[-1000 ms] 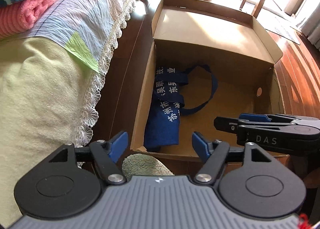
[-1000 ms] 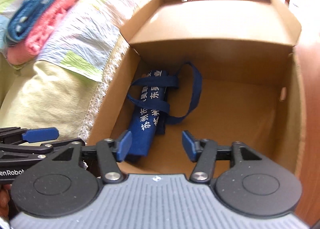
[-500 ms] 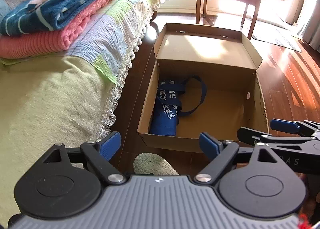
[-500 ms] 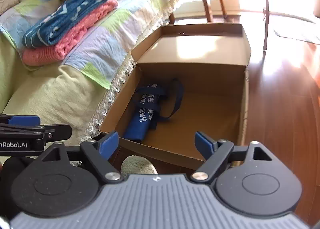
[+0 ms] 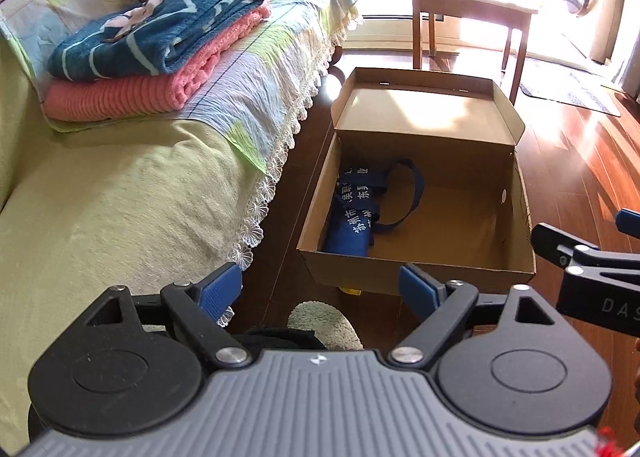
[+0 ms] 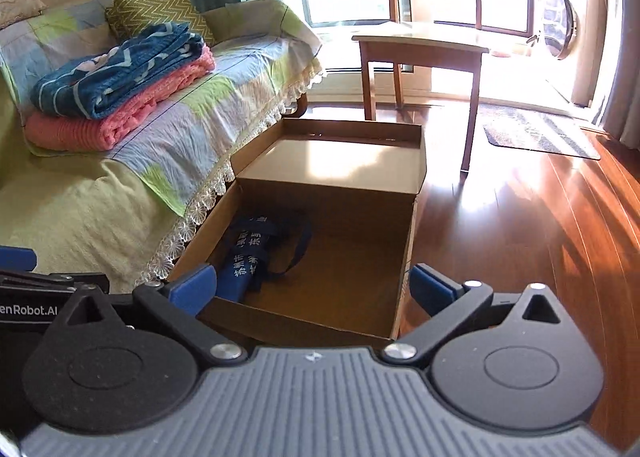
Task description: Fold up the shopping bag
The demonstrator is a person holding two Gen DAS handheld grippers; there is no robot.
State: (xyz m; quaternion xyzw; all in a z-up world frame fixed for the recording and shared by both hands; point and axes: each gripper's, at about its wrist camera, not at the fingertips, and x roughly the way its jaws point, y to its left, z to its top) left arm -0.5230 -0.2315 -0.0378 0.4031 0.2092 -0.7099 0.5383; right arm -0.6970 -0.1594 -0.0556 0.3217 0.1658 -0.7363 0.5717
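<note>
two sets of fingers, both spread wide with nothing between them. left gripper hangs over the gap between bed and box, blue pads well apart; right gripper sits just short of the box's near wall, pads equally wide. each shows in the edge of the other's view, side by side, both clear of the cloth.

shopping bag is a navy fabric tote with white printed characters, lying as a narrow folded or rolled bundle along the left wall of the open cardboard box on the wood floor. one strap loop is splayed out over the box bottom, not tucked in. so it already sits compact in the box; that fits either a finished fold put away or a bundle waiting to be taken out, can't tell which.

handling, my read: light, limp, thin cloth. no stiffness, it will sag and unroll if lifted by one end. not fragile, not slick; the pads should bite fine on several layers. best grip looks like across the bundle's mid-body, pinching all layers, or one gripper at each end to keep the shape. strap is an easy catch but would let the bundle drop open. box wall crowds the left side, so approach from the open right.

bed with stacked blankets beside the box is the nearest flat soft surface.
</note>
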